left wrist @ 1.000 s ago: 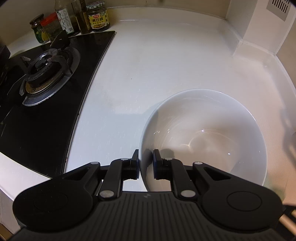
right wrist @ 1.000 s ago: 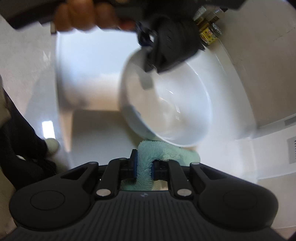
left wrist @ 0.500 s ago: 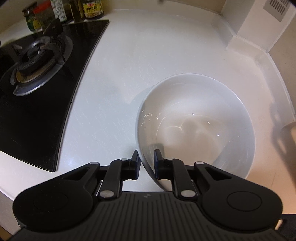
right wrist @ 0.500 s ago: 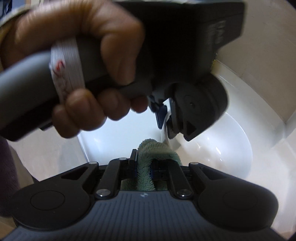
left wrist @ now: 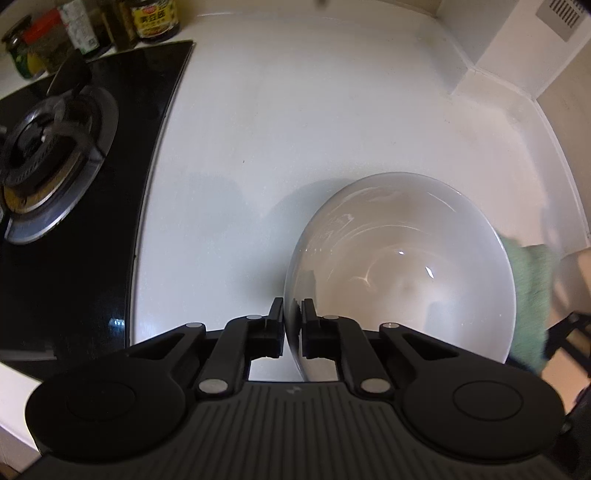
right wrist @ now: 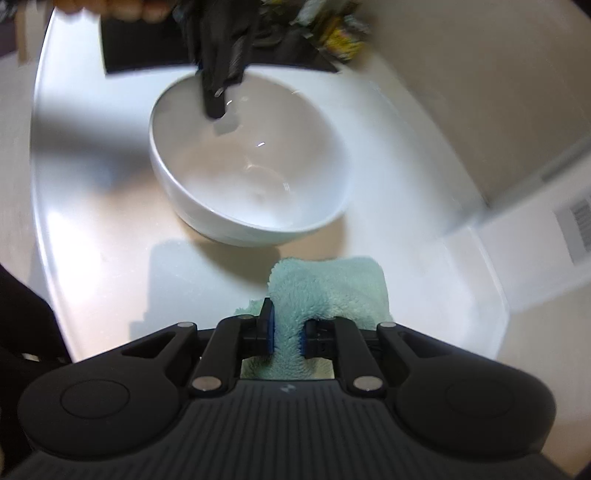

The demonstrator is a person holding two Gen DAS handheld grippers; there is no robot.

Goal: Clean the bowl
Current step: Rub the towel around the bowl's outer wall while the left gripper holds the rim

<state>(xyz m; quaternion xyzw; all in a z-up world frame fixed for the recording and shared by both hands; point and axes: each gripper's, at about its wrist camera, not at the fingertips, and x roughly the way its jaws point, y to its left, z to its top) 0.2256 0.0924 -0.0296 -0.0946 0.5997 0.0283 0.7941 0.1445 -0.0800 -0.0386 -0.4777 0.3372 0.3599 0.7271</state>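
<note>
A white bowl sits on the white counter, tilted slightly. My left gripper is shut on the bowl's near rim, one finger inside and one outside. In the right wrist view the bowl lies ahead, with the left gripper clamped on its far rim. My right gripper is shut on a light green fluffy cloth, held just short of the bowl, above the counter. The cloth also shows in the left wrist view beside the bowl's right side.
A black gas hob with a burner lies to the left. Several jars and bottles stand at the back left. A raised wall ledge with a vent bounds the back right. The counter edge runs on the left of the right wrist view.
The right gripper with the cloth has pulled back from close under the left gripper; the bowl is now in full view ahead of it. The cloth now shows beside the bowl in the left view.
</note>
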